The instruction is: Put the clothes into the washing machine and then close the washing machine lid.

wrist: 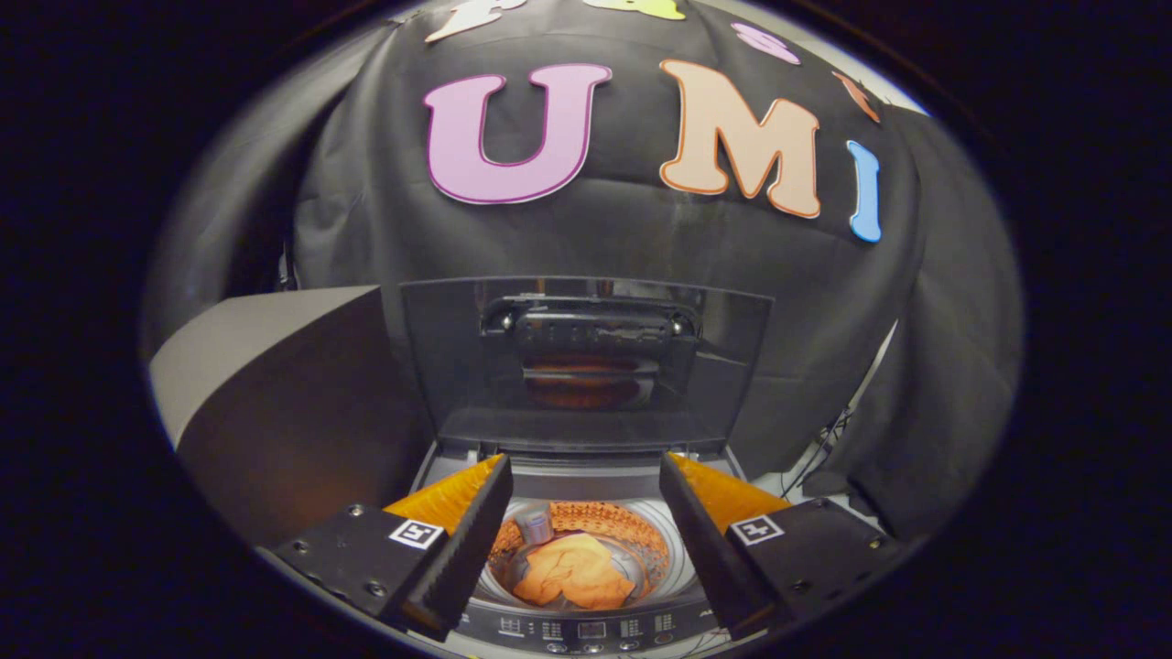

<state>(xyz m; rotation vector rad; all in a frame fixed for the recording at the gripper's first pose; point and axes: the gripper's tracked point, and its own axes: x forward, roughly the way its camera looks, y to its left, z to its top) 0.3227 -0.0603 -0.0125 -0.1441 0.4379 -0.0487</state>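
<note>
top-loading washing machine [586, 631] sitting open, control panel along its near edge. orange clothes [575, 572] lying crumpled at the bottom of the perforated drum [632, 531], seen between the fingers. tinted, see-through lid [586, 366] standing raised upright behind the opening, beyond the fingertips, reflecting the orange load.

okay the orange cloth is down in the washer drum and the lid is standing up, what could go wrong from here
1. The lid stands upright behind the drum. Pushed too hard, it may slam rather than close gently.
2. The gripper is open and empty, its fingers spread above the drum opening. They could be caught under the falling lid.
3. The orange cloth lies low in the drum, so snagging seems unlikely, but the control panel sits close below the fingers and could be bumped.
</note>
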